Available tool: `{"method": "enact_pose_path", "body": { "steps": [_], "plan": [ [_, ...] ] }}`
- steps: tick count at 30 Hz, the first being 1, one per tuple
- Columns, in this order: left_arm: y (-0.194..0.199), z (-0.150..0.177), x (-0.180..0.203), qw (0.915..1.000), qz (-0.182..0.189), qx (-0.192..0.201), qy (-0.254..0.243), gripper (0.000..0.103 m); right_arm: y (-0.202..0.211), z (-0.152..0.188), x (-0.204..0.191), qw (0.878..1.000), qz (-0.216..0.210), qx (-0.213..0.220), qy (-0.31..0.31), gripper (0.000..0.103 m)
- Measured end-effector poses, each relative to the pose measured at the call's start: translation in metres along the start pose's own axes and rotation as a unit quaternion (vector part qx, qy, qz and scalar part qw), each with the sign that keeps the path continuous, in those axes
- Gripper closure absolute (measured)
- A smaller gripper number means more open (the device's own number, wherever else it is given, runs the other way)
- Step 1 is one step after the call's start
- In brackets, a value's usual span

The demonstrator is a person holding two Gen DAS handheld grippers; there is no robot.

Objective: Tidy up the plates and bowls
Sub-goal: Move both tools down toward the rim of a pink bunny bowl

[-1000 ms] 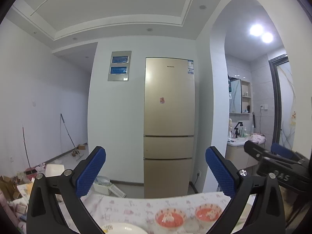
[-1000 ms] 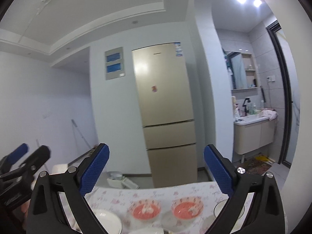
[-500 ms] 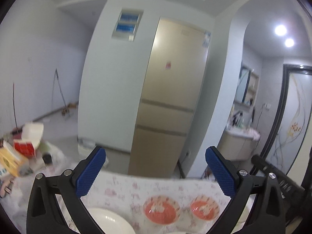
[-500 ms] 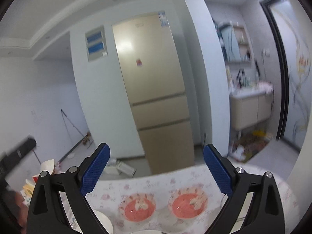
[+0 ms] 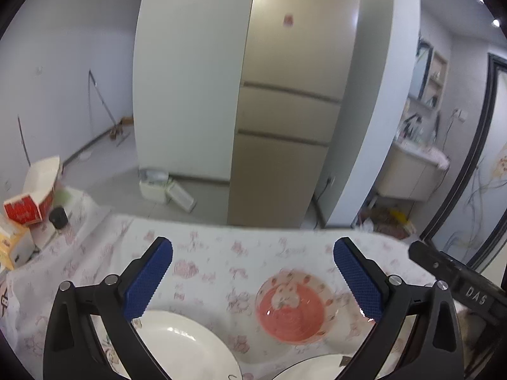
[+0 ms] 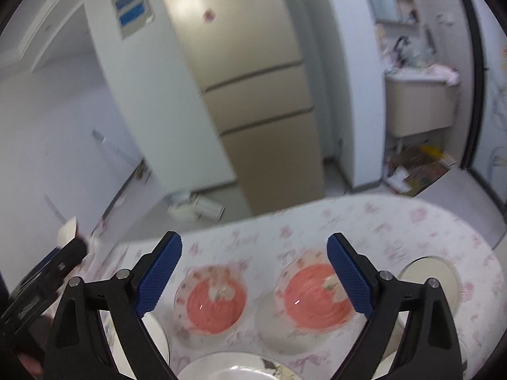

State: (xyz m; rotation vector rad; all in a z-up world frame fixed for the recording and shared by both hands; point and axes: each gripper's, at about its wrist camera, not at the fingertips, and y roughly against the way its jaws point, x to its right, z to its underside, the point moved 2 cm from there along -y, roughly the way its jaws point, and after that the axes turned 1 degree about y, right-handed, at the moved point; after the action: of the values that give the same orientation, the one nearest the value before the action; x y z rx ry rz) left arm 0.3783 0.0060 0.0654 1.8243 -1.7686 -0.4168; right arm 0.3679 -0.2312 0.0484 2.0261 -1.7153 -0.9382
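Since last frame: both views are tipping down from ceiling and fridge toward the table; right gripper [image 6: 253, 269] jaws have just been closing a little, nothing between them.
Left gripper [image 5: 252, 272]: standing wide open, holding nothing, hovering over the table [image 5: 221, 253].
Right gripper: also wide, empty, hanging above the two bowls.
Bowls: left pink bowl [image 6: 210, 299] and right pink bowl [image 6: 313, 294] are sitting side by side on the floral cloth, close but apart.
Plates: white plate [image 5: 180, 345] is lying near the left gripper's left finger; a second plate [image 6: 228, 367] is showing at the bottom edge; small plate [image 6: 427, 277] is sitting right of the bowls.
Handling: likely glazed ceramic or glass, so stiff, slippery, breakable; pinching the rim looks best, and setting down gently when stacking.
Writing: "DAS" is readable on the other gripper's body [image 5: 472, 294]; fridge [image 5: 285, 110] label too blurred.
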Motion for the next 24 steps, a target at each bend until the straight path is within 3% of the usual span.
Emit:
{"method": "enact_pose_path", "body": {
  "steps": [2,4,9,15,18,24],
  "plan": [
    [-0.014,0.004,0.001,0.9997,-0.012,-0.023,-0.005,0.006,-0.016,0.007,-0.006,1.0,-0.007,-0.029,0.008,0.025],
    [-0.025,0.01,-0.001,0.9994,-0.014,-0.031,-0.005,0.008,-0.032,0.012,-0.011,0.998,-0.023,-0.06,0.019,0.042],
    [-0.059,0.024,0.001,0.9963,-0.004,-0.086,-0.008,0.025,-0.064,0.029,-0.013,0.994,-0.016,-0.111,0.016,0.049],
    [-0.113,0.05,-0.009,0.9844,0.005,-0.174,0.024,0.027,-0.098,0.047,-0.013,0.985,-0.027,-0.171,0.01,0.067],
    [-0.132,0.062,-0.014,0.9773,0.017,-0.208,0.039,0.041,-0.109,0.054,-0.012,0.981,-0.032,-0.19,0.002,0.071],
    [-0.152,0.077,-0.012,0.9688,-0.001,-0.247,0.025,0.042,-0.125,0.067,-0.017,0.978,0.001,-0.207,0.025,0.087]
  ]
}}
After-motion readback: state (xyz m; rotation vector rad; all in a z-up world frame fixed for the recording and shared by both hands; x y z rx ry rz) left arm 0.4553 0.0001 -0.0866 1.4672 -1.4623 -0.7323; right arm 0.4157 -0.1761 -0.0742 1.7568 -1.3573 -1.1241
